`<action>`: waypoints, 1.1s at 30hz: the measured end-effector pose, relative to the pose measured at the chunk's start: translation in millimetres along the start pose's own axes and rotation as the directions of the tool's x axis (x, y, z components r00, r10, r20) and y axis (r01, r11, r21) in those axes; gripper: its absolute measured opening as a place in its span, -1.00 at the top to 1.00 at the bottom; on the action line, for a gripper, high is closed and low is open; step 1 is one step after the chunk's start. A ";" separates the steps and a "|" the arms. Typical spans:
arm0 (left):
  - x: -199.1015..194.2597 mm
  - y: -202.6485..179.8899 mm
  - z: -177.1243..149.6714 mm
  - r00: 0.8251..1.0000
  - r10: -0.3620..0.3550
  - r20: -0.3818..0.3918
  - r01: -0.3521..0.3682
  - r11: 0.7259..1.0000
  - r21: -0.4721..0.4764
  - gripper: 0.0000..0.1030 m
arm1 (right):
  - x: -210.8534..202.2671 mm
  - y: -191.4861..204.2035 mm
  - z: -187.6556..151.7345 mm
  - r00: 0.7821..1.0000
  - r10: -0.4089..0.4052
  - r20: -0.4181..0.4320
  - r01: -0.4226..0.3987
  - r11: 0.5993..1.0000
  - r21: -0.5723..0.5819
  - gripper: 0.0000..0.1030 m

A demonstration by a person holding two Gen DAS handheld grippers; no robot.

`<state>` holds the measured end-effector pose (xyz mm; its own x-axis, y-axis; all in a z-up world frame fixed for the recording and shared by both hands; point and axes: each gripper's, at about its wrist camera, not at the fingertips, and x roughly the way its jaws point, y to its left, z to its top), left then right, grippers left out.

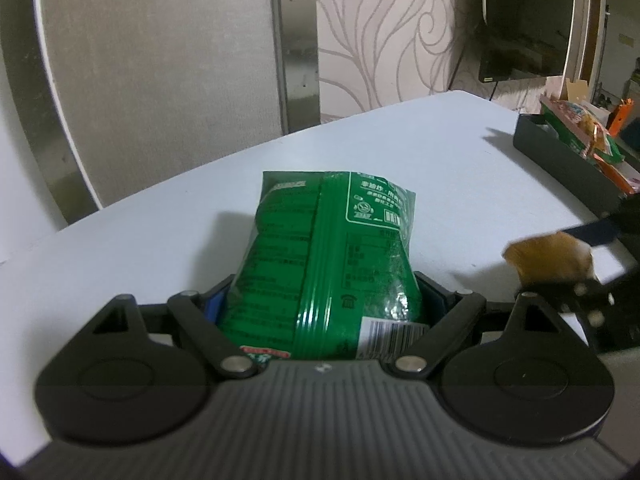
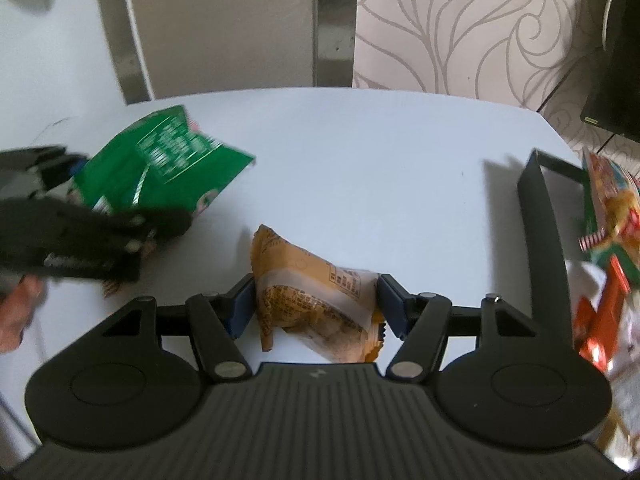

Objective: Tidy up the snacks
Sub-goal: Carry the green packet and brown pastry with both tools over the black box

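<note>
Both tools have a snack in their jaws. Closest in, the left gripper (image 1: 324, 304) squeezes the fat green bag (image 1: 328, 256) from both sides, jaws wide because the bag is wide. Its far end lies on the white table (image 1: 400, 140). The right gripper (image 2: 316, 304) has closed on the small orange packet (image 2: 320, 300), and both blue pads (image 2: 390, 304) touch it. It looks lifted off the table, though I cannot be sure. Farther off, right of the orange packet, stands the black tray (image 2: 540, 240) with some bright snacks already inside. So part of the job looks done. I think these two snacks are left to go in the tray.
</note>
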<state>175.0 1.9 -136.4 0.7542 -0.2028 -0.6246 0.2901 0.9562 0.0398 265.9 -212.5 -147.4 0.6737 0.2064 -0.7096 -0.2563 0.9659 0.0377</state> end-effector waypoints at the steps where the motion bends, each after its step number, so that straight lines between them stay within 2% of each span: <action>1: -1.4 -1.9 -1.2 1.000 -0.001 0.000 0.001 1.000 0.002 -0.75 | -6.0 2.3 -5.3 1.000 -0.001 -0.001 0.001 1.000 -0.004 -0.34; 4: -5.8 -7.2 -4.8 1.000 -0.001 -0.001 0.001 1.000 0.007 -0.74 | -21.7 9.6 -18.1 1.000 -0.004 -0.001 0.004 1.000 -0.011 -0.33; 11: -15.9 -18.6 -9.9 1.000 -0.004 0.007 0.004 1.000 0.024 -0.55 | -52.6 17.2 -43.8 1.000 0.003 0.001 -0.003 1.000 0.001 -0.29; 17: -22.0 -27.5 -11.9 1.000 -0.012 0.007 0.012 0.999 0.040 -0.50 | -74.3 21.1 -57.2 1.000 0.004 0.013 -0.004 1.000 0.010 -0.29; 25: -26.3 -31.6 -17.0 1.000 -0.017 -0.003 0.017 1.000 0.011 -0.50 | -76.6 19.3 -57.1 1.000 0.012 0.004 -0.012 1.000 0.017 -0.29; 29: -22.8 -33.4 -17.7 0.999 -0.032 -0.036 0.031 0.999 -0.013 -0.64 | -70.4 16.1 -58.7 1.000 0.019 -0.017 -0.018 0.999 0.027 -0.29; 33: -21.1 -38.8 -18.6 0.999 -0.011 -0.041 0.012 1.000 0.009 -0.69 | -68.2 17.2 -57.2 1.000 0.018 -0.023 -0.018 1.000 0.012 -0.29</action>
<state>136.9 -27.0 -139.2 0.7261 -0.2048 -0.6564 0.3041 0.9518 0.0395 175.9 -218.9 -138.7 0.6531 0.2202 -0.7245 -0.2596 0.9639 0.0590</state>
